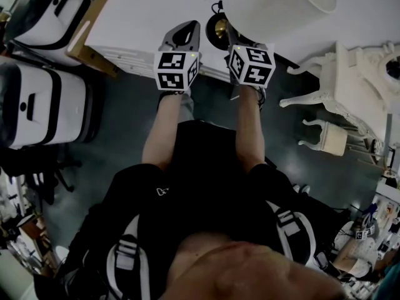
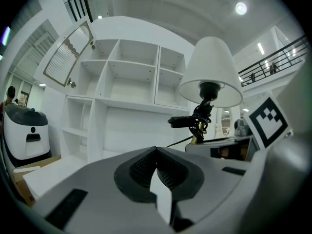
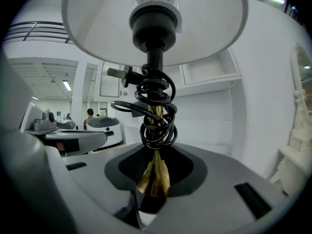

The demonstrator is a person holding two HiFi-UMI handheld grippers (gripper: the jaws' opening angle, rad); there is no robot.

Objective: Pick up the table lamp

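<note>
The table lamp (image 1: 281,2) stands on a white table (image 1: 137,17); it has a white shade, a brass stem and a dark round base. A black cord (image 3: 157,116) with its plug is coiled round the stem under the shade (image 3: 204,28). My right gripper (image 1: 230,35) is shut on the flared lower end of the brass stem (image 3: 155,172), which sits between its dark pads. My left gripper (image 1: 189,31) hovers just left of the lamp's base, shut and holding nothing. In the left gripper view the lamp (image 2: 210,72) rises to the right, beyond the left gripper (image 2: 156,152).
White shelving (image 2: 131,77) rises behind the table. Ornate white furniture (image 1: 350,86) stands to the right on the dark floor. Two white machines (image 1: 37,105) and a wooden board (image 1: 87,42) are at the left. My own body fills the lower part of the head view.
</note>
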